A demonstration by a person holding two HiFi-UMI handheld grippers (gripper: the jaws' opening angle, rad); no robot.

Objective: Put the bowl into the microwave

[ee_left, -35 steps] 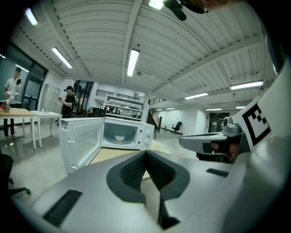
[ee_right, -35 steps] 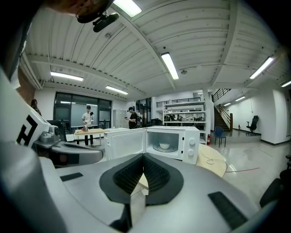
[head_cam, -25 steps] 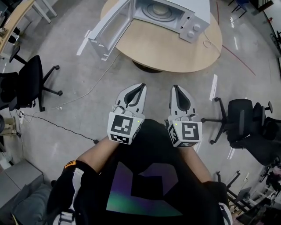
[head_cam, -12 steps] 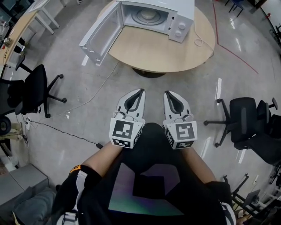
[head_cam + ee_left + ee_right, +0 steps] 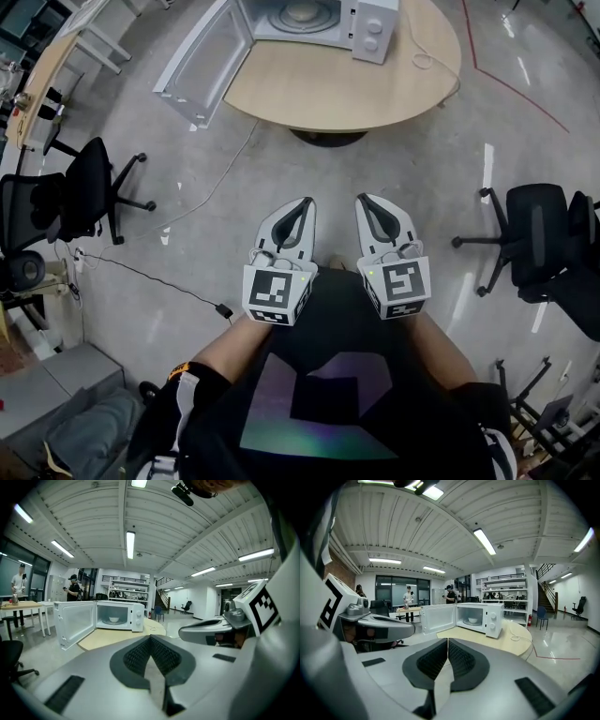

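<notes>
the left gripper (image 5: pixel 302 208) is pressed together, its dark ribbed pads (image 5: pixel 137 656) meeting along a seam with nothing between them. the right gripper (image 5: pixel 367 204) is the same: pads closed on each other and empty. both are held side by side against the person's body and point toward the table (image 5: pixel 328 94), well apart from it. their shells are smooth pale plastic, and each is backed by a cube (image 5: pixel 275 292) with black-and-white square markers.

the bowl (image 5: pixel 472 619) already sits inside the microwave (image 5: pixel 373 28), so the task looks done. the door (image 5: pixel 202 66) hangs wide open to the left. closing it would be the only thing left, though the task does not ask for it.

the bowl is small, round and white. it seems glazed, but it is too far off to tell ceramic from plastic. the microwave is a white boxy shell with two round knobs on its right panel. the table is a rounded top of light wood grain, and the floor (image 5: pixel 234 178) is polished grey concrete that catches the ceiling lights.
</notes>
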